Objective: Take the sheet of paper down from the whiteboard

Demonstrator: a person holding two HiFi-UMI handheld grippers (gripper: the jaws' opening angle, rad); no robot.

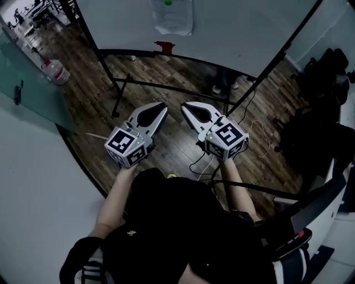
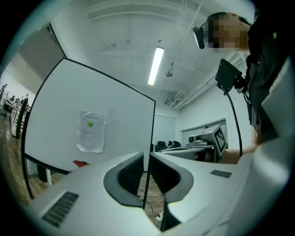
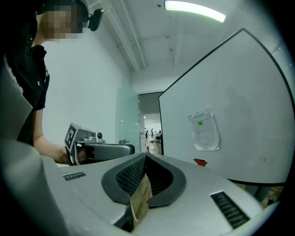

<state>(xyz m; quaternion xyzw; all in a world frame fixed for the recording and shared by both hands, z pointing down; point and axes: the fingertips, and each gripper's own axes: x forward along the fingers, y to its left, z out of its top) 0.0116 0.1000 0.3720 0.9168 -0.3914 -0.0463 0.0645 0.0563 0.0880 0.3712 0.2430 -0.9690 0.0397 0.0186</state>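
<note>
The left gripper (image 2: 148, 156) has its two grey-padded jaws pressed together at the tips, pinching nothing; only a slit of floor shows through behind them. The right gripper (image 3: 145, 157) is the same, with its pads closed tip to tip and empty. In the head view both white grippers are held level and side by side, near each other but apart, each gripped behind its marker cube by one of the person's hands.

Ahead of them, past a stretch of dark wooden plank floor (image 1: 166, 75), stands the large white whiteboard with a black frame (image 1: 244, 30) on its wheeled black stand. The white printed sheet of paper (image 1: 173, 16) hangs on the board's face, slightly crumpled at the edges and pinned near its top by a small round green magnet (image 2: 90, 123). A small red object (image 1: 164, 47) sits on the board's lower edge, just below the sheet. Both grippers are well apart from the board and point roughly toward it.

This looks like the very start: the approach is not yet made and the sheet is untouched. The next move probably calls for stepping closer, raising one gripper to the sheet, and spreading its jaws to take a loose lower edge or corner. The other may need to lift the magnet so that the paper comes away without tearing.
</note>
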